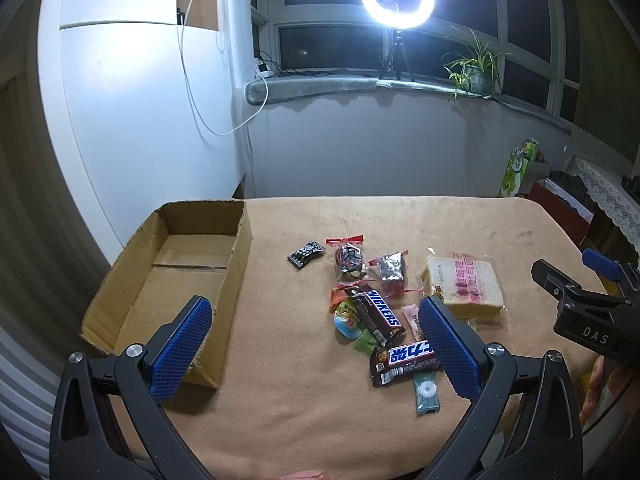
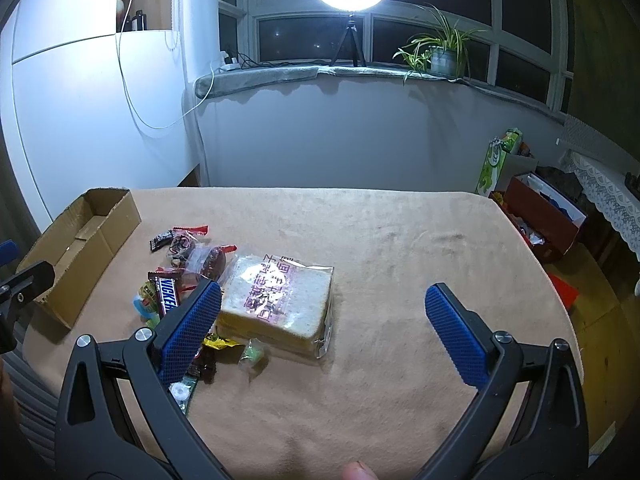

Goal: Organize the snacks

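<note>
An open cardboard box (image 1: 176, 280) sits at the table's left edge, holding nothing. Right of it lies a loose cluster of snacks: 2 Snickers bars (image 1: 378, 316), one partly overlapping small candies, 2 clear red-sealed candy bags (image 1: 349, 260), and a small dark packet (image 1: 305, 255). A bagged sliced bread loaf (image 2: 276, 300) lies flat at the cluster's right side.

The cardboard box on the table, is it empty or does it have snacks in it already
Empty. The cardboard box shows only its bare floor, and the snacks lie outside on the cloth.
</note>
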